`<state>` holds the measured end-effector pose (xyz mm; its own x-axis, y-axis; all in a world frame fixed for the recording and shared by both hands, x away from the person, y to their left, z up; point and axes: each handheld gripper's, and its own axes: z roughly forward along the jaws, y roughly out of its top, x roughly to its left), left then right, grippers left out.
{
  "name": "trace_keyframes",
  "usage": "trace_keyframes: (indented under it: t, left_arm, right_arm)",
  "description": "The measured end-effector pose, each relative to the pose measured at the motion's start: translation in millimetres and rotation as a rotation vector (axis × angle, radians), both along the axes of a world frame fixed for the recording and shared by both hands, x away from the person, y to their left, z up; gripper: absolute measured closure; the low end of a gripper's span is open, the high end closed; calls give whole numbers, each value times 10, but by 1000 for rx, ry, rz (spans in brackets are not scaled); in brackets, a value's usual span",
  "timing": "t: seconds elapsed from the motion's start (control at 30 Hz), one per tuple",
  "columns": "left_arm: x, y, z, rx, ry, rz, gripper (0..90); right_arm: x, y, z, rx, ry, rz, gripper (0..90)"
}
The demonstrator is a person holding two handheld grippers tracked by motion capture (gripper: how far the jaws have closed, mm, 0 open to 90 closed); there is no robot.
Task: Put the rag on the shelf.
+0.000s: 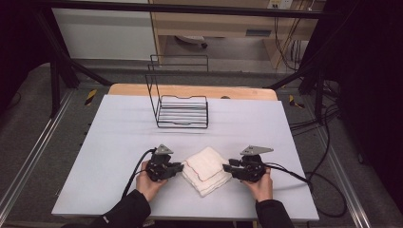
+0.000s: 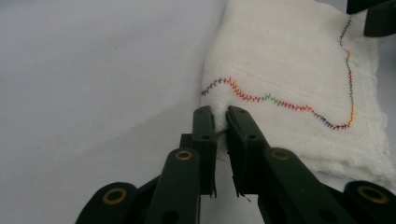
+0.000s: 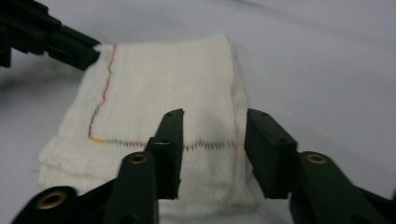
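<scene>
High view: left tool (image 1: 179,168) pinching folded towel (image 1: 206,167) corner.

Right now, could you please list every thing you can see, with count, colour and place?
folded towel: one, white with multicoloured stitching, near edge of the table, between the two tools
wire rack: one, black, far half of the table, behind the towel
table: one, pale grey top
left tool: one, black, pinching the towel's left corner
right tool: one, black, jaws apart at the towel's right corner
hands: two, dark sleeves, bottom edge, one on each tool
</scene>
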<state>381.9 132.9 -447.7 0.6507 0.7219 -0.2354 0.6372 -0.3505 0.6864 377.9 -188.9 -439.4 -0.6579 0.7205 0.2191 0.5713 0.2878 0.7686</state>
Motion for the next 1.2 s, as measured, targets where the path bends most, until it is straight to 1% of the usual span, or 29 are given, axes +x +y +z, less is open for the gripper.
trace_keyframes:
  t: [0.07,0.13,0.17,0.33,0.4,0.47,0.53,0.63,0.67,0.73,0.77,0.8,0.87,0.93,1.03,1.07,1.13,1.2]
  left_arm:
    - [-3,-4,-2,4,-5,-1,806]
    - [-6,-9,-6,9,-10,0,806]
    - [-7,-11,-8,9,-10,1,806]
    - [-5,-10,-20,10,-9,2,806]
    - [-7,-10,-23,8,-8,5,806]
    - [-10,-12,-27,7,-8,5,805]
    - [-13,-14,-29,6,-9,5,804]
    - [-14,-16,-30,8,-10,5,802]
    - [-15,-17,-31,8,-11,5,802]
    - [-16,-19,-32,8,-12,5,801]
    - [-15,-19,-32,9,-12,5,800]
    - [-15,-19,-32,9,-12,5,800]
    - [-11,-14,-31,8,-9,8,796]
    - [-9,-10,-30,6,-8,12,790]
    - [-5,1,-24,0,-6,16,772]
    - [-2,9,-18,-3,-8,19,756]
    - [6,30,1,-14,-13,31,704]
    - [25,59,33,-29,-23,50,646]
  right_arm:
    - [82,30,53,14,-23,2,448]
    - [190,83,80,-7,-46,16,434]
    - [245,121,86,-16,-45,22,425]
    - [525,338,42,-52,-32,52,460]
    - [602,431,7,-67,-30,66,482]
    - [656,509,-29,-95,-30,79,497]
    - [704,556,-69,-97,-18,83,515]
    - [754,596,-113,-104,-8,91,534]
    - [766,602,-122,-102,-1,93,556]
    - [783,608,-135,-86,29,98,590]
    - [791,607,-140,-73,50,97,610]
    - [800,602,-141,-68,58,98,622]
    - [801,605,-136,-56,80,97,689]
    - [790,605,-126,-50,89,100,778]
    - [763,602,-108,-55,68,91,811]
    - [750,599,-98,-59,52,84,813]
    - [723,583,-69,-68,18,68,815]
    - [701,556,-38,-68,0,40,815]
